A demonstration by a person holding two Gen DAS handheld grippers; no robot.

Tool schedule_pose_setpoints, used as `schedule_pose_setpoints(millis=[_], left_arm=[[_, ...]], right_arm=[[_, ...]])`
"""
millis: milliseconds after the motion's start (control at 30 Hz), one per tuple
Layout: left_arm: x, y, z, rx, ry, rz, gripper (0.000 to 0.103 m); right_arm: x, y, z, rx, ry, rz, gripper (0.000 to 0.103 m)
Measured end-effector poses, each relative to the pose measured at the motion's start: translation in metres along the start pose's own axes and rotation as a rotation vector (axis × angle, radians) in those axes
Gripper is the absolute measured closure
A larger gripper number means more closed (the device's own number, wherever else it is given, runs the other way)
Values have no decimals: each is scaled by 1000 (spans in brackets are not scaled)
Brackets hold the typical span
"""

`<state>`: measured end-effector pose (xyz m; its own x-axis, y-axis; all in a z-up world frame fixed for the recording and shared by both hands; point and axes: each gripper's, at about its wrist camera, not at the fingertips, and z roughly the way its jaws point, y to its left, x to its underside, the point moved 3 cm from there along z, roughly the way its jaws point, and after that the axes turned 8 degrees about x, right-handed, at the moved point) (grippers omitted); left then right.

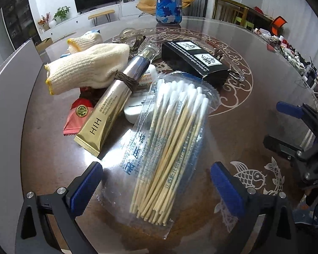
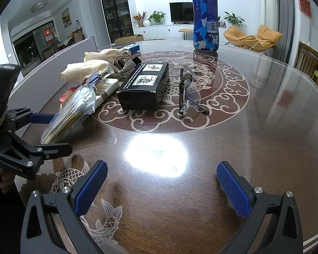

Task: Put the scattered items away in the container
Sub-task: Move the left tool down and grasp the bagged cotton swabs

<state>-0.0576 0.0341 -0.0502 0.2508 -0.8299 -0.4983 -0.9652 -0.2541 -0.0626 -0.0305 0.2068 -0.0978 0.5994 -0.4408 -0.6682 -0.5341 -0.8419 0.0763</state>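
A clear bag of cotton swabs (image 1: 169,144) lies on the round glass-topped table (image 2: 254,148). My left gripper (image 1: 156,169) stands open astride the bag's near end; its blue pads (image 1: 87,188) are clear of the bag on both sides. Behind the bag lies a pile: a gold tube (image 1: 108,108), cream knit gloves (image 1: 84,67), a red packet (image 1: 78,114), a white jar (image 1: 135,108) and a black box (image 2: 144,84). Glasses (image 2: 188,91) lie right of the box. My right gripper (image 2: 162,166) is open over bare table, holding nothing.
A tall blue patterned can (image 2: 204,17) stands at the table's far side. A grey flat wall (image 1: 8,89) rises along the table's left edge; I cannot tell what it belongs to. Chairs (image 2: 309,63) and clutter (image 1: 290,48) sit beyond the right edge.
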Motion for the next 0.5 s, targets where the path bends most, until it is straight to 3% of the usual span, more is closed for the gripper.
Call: schedule_pose_setpoints(millis=[500], left_arm=[[-7, -1, 7, 21, 24, 70, 0]], right_arm=[[-1, 0, -1, 7, -6, 13, 0]])
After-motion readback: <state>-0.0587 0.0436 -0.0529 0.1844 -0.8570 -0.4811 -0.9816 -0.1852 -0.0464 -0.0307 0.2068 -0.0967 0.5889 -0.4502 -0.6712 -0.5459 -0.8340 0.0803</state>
